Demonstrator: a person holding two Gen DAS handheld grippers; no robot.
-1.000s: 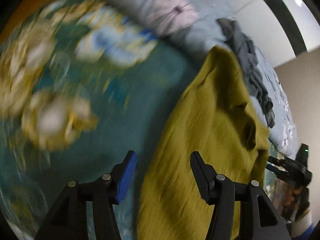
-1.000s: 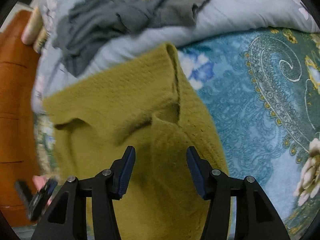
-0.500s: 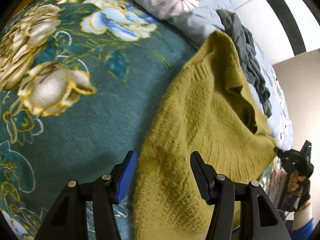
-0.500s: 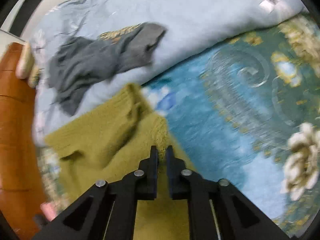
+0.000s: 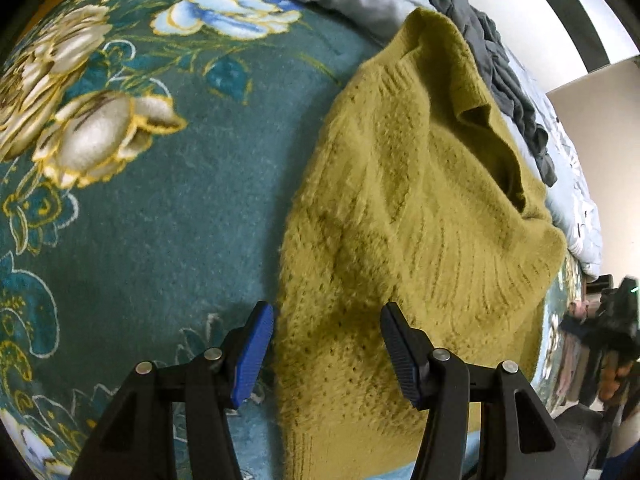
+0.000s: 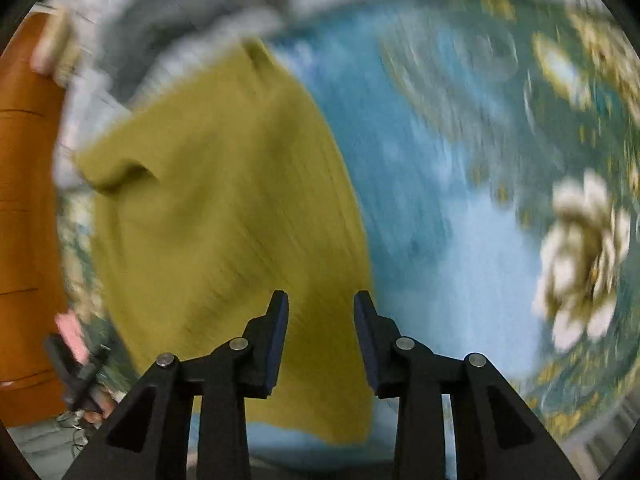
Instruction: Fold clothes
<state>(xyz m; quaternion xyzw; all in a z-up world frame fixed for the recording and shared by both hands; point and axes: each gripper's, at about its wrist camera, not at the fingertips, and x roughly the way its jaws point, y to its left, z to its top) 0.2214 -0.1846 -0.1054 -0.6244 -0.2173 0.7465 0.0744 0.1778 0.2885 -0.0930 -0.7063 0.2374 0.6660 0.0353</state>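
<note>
An olive-yellow knit sweater (image 5: 420,220) lies spread on a teal floral blanket (image 5: 160,208), partly folded, with a loose flap turned over along its far right side. Its left edge runs from the near middle of the left wrist view up to a far corner that touches the pale grey duvet (image 5: 360,4). A crumpled dark grey garment (image 5: 496,64) sits on that duvet just beyond the sweater's far right edge.

The left gripper (image 5: 326,350) hangs with its jaws spread wide, straddling the sweater's near left edge; the blue-padded left finger is over bare blanket, the right finger over the knit. Nothing is held between them.

The right wrist view is heavily motion-blurred. The right gripper (image 6: 322,336) has its jaws apart, over the sweater's near right edge, and appears to hold nothing. To its right the blanket stretches bare and wide. On the far left stands an orange-brown wooden panel (image 6: 24,216), close to the sweater's left side, leaving little room there.
</note>
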